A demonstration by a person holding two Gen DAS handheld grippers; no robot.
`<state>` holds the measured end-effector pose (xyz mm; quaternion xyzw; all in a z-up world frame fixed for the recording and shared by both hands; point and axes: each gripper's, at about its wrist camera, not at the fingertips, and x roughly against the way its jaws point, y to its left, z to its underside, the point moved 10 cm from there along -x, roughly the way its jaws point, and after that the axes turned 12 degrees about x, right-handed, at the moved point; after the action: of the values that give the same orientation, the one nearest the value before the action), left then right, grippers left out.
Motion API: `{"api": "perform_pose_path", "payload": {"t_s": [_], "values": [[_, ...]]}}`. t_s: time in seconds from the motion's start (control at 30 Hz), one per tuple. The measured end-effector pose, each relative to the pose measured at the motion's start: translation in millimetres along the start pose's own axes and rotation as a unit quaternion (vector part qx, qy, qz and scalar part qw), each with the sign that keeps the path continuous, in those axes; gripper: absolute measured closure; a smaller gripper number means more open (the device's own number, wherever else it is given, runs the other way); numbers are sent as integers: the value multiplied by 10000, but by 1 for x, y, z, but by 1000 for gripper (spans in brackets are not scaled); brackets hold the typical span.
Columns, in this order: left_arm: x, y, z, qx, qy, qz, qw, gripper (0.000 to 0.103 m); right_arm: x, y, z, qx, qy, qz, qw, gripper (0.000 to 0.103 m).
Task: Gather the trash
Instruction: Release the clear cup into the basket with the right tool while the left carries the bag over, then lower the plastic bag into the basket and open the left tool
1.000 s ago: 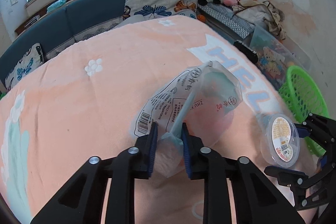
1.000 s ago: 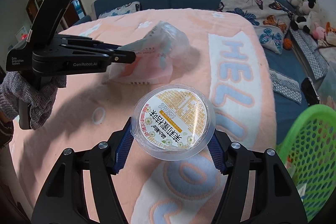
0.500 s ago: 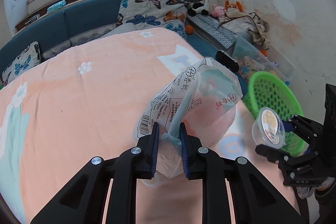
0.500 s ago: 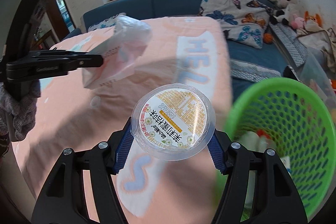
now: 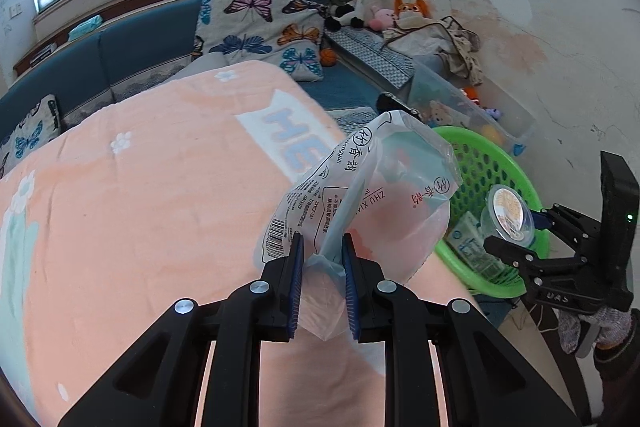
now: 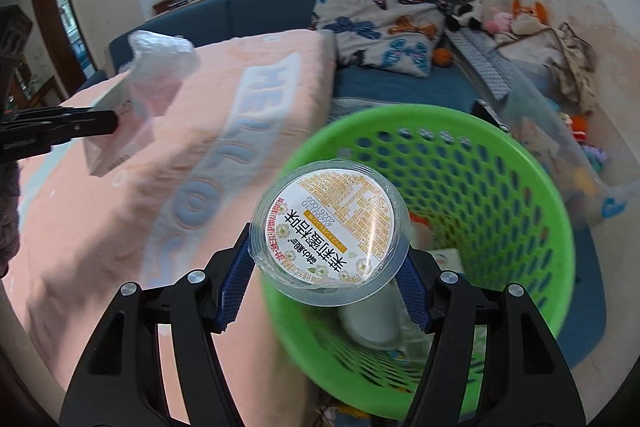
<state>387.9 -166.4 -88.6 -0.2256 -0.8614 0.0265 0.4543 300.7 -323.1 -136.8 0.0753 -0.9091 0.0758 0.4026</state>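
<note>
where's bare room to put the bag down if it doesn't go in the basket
The pink blanket left of the bag lies bare up to the butterfly pillow. Crowded: the basket already holds trash, and toys and a bin fill the wall side.

The wrapper bag (image 5: 362,211) is thin, clear, glossy printed plastic, creased. The sealed cup (image 6: 331,237) is clear shiny plastic under a smooth printed film. The basket (image 6: 536,195) is bright perforated plastic. The blanket (image 5: 140,195) is soft, matt fleece.

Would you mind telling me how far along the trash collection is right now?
Some trash already lies inside the green basket. In hand: the right gripper holds a plastic cup above the basket, and the left gripper grips a plastic bag. Left: dropping both in.
</note>
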Motion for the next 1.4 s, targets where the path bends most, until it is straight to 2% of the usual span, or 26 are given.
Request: {"api": "perform_pose_path", "payload": {"t_s": [0.17, 0.63, 0.73, 1.03, 1.4], "values": [[-1, -22, 2, -176, 12, 26, 9998, 85, 1, -20, 11, -143, 71, 148, 9998, 38], [-10, -47, 6, -273, 132, 115, 9995, 85, -3, -74, 26, -528, 177, 493, 9972, 37], [-14, -55, 7, -294, 174, 167, 9993, 85, -3, -80, 29, -633, 188, 528, 9964, 32], [-30, -77, 8, -329, 307, 278, 9986, 85, 11, -91, 32, -760, 69, 603, 9953, 31], [-62, -106, 14, -312, 562, 303, 9975, 85, 50, -94, 42, -700, -156, 694, 9950, 31]]}}
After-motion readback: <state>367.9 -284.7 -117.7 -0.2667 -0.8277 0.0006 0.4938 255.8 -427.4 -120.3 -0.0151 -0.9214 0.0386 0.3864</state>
